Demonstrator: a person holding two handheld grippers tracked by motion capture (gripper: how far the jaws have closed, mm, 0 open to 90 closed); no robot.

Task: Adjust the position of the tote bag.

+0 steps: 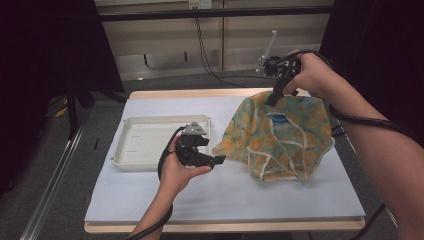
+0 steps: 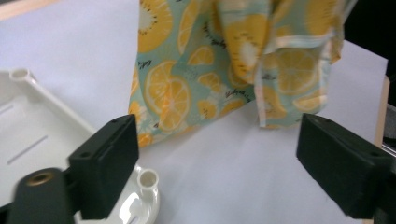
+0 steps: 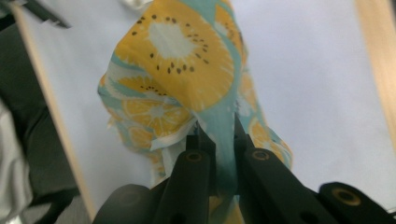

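A: Teal cloth with yellow citrus-slice print and pale trim (image 1: 280,135): right half of the table, bunched, top edge lifted, lower folds resting on the white paper table cover (image 1: 150,200).

B: Go left to right. What's far left?

A: White rectangular plastic tray (image 1: 145,142), flat on the cover, left of centre. In the left gripper view its rounded corner post (image 2: 147,178) sits just beside the near jaw.

B: Left gripper?

A: Left gripper (image 1: 216,160) is held low in the left hand (image 1: 177,172), between tray and cloth, tips near the cloth's left corner. Jaws wide apart, nothing in them. Cloth hangs just ahead of them in its own view.

B: Right side?

A: Right gripper (image 1: 274,96) is raised in the right hand (image 1: 307,75), pointing down at the cloth's top edge. Right gripper view: 2 jaws nearly closed, pinching a teal fold (image 3: 223,144) between them. Cloth drapes below that pinch.
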